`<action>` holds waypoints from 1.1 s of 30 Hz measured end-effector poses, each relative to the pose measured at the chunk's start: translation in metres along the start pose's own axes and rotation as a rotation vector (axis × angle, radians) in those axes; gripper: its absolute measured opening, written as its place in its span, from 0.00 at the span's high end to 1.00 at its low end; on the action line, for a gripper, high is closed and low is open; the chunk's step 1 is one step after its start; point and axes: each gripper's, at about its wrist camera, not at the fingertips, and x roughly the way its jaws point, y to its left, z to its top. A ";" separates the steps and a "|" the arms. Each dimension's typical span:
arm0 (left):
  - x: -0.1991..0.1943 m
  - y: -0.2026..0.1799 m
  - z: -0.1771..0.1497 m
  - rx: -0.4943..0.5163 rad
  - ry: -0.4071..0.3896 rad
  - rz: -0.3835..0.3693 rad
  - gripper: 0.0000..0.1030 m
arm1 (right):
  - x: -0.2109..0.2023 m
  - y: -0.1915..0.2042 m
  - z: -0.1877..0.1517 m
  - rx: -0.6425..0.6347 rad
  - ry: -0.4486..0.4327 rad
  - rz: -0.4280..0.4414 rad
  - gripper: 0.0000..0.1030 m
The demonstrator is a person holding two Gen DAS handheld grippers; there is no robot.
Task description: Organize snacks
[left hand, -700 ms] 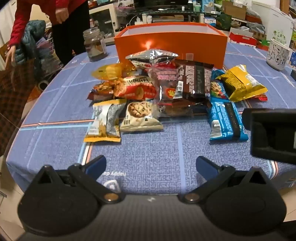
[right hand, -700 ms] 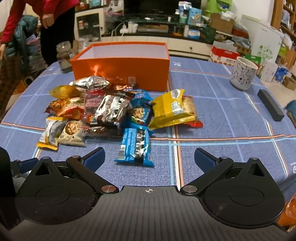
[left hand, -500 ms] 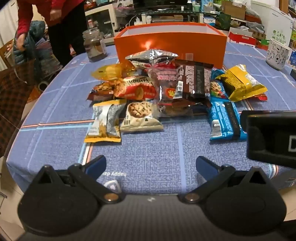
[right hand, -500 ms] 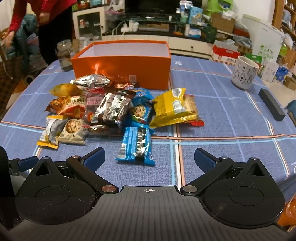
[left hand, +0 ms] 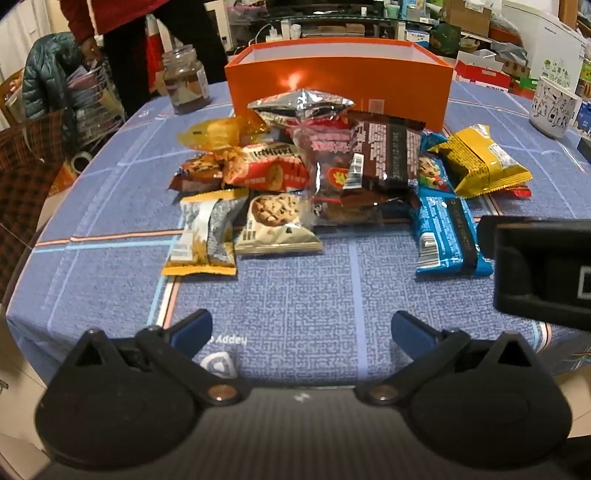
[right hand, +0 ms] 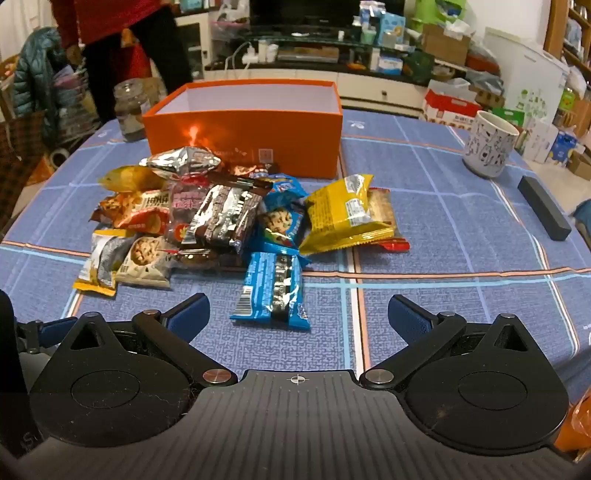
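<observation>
Little has changed over the last moment: both wrist views sit slightly nearer the snack pile (right hand: 229,218) than they did a moment ago, and no packet has shifted. The left tongs (left hand: 301,328) are spread as wide as they go with only blue tabletop (left hand: 110,258) between the pads, and the right tongs (right hand: 297,314) are just as wide and also hold nothing. In the right wrist view the blue wafer packet (right hand: 273,291) lies at about 12 o'clock from those tongs, the nearest snack and just ahead of the gap. Behind it the yellow packet (right hand: 343,214) leans on the heap at roughly 1 o'clock, and the cookie packet (right hand: 146,264) and the yellow-edged grey packet (right hand: 98,266) lie at 10 o'clock on the near left edge. The orange box (right hand: 243,144) stands open beyond the pile at 12 o'clock, its inside looking empty from here. A mug (right hand: 487,146) and a dark bar (right hand: 543,206) sit well apart at 2 o'clock, a glass jar (right hand: 129,110) at 11. A person in red (left hand: 110,22) stands past the far left corner. I judge the sorting has not started; this is the approach, and the blue wafer packet looks the likeliest first pick.
</observation>
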 end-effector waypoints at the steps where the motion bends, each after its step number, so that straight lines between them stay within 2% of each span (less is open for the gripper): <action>1: 0.000 0.000 0.000 0.001 -0.002 -0.001 0.01 | 0.000 0.000 0.000 -0.001 -0.001 0.000 0.07; 15: 0.000 0.006 -0.001 -0.026 -0.012 -0.017 0.01 | -0.002 -0.002 0.000 -0.001 -0.020 0.000 0.07; 22: -0.001 0.007 0.000 -0.011 -0.028 0.010 0.01 | -0.004 -0.004 0.001 0.006 -0.040 -0.007 0.07; 28: -0.004 0.010 0.000 -0.011 -0.050 0.014 0.01 | -0.020 -0.016 0.007 0.037 -0.151 -0.022 0.07; 33: -0.005 0.011 0.001 0.002 -0.050 -0.002 0.01 | -0.039 -0.027 0.009 0.065 -0.286 0.011 0.07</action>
